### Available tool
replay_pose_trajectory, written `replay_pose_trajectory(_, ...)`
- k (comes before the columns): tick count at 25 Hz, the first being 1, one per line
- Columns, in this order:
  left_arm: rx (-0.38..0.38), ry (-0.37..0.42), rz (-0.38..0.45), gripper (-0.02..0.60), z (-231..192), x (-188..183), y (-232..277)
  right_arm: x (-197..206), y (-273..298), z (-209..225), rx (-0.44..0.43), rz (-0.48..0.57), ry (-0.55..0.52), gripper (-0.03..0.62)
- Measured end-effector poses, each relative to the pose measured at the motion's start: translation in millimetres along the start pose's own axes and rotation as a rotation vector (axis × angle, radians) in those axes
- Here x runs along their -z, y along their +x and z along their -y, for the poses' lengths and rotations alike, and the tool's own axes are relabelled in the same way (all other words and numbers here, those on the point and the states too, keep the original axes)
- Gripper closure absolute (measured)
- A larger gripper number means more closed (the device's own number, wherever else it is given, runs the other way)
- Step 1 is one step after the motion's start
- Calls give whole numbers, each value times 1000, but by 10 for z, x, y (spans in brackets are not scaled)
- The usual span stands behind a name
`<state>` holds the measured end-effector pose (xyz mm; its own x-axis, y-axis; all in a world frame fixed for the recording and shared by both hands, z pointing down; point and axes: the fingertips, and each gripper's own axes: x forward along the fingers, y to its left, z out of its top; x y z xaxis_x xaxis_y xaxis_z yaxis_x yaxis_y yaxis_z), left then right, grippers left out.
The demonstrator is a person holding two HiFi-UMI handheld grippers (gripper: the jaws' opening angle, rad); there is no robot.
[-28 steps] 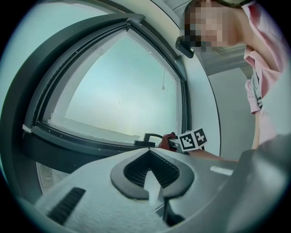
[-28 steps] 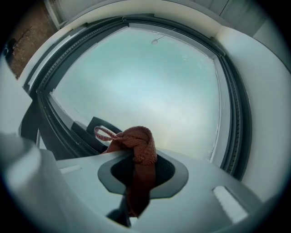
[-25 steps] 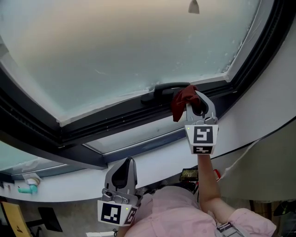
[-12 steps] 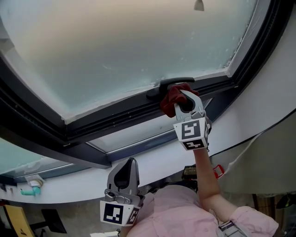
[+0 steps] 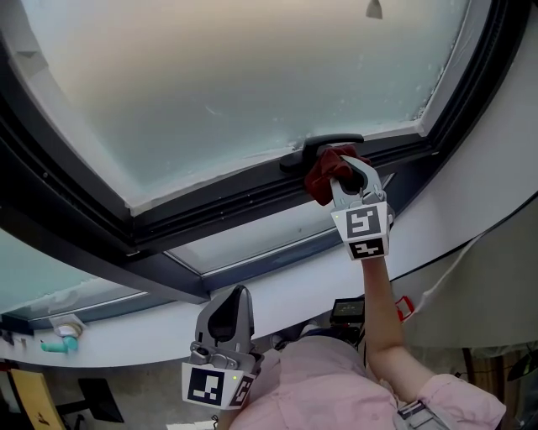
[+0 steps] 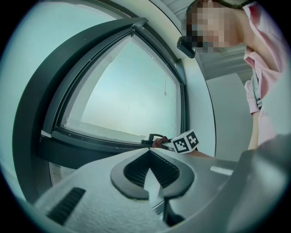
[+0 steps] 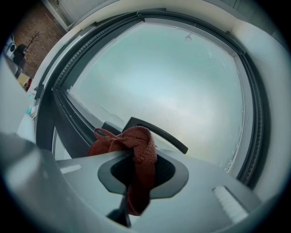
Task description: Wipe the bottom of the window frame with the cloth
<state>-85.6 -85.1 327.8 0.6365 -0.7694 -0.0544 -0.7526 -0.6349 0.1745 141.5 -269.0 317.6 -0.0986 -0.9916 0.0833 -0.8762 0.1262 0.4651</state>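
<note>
A dark red cloth (image 5: 324, 172) is pinched in my right gripper (image 5: 343, 168), which is shut on it. The cloth presses against the dark bottom window frame (image 5: 218, 206), just under the black window handle (image 5: 332, 144). In the right gripper view the cloth (image 7: 136, 148) bunches over the shut gripper (image 7: 138, 170), with the handle (image 7: 159, 134) right behind it. My left gripper (image 5: 235, 296) hangs low near the person's chest, shut and holding nothing. The left gripper view shows that gripper (image 6: 152, 175) shut, and the cloth (image 6: 159, 142) far off on the frame.
A white sill (image 5: 277, 285) curves below the frame, with a narrow lower pane (image 5: 252, 243) between them. A teal object (image 5: 60, 343) sits at the lower left. A cord pull (image 5: 373, 10) hangs before the frosted glass. Beige fabric (image 5: 496, 285) hangs on the right.
My right gripper slid the cloth left along the frame from the handle's right end to under its middle. The left gripper stayed still.
</note>
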Motion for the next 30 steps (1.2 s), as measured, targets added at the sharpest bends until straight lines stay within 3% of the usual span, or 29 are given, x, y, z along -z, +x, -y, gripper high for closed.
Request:
replay_pose_trajectory(9,1,10,13,581,-4,-38,-60,89,8,177,23,-32,19,526)
replay_pose_trajectory(16,-10,14,38,581,75,-80,14,79,54,191,-19,-19,-2,526)
replay_pose_trajectory(30,-7,-10,29,583,777,109,544,290,27,530,-135,-11,3,526)
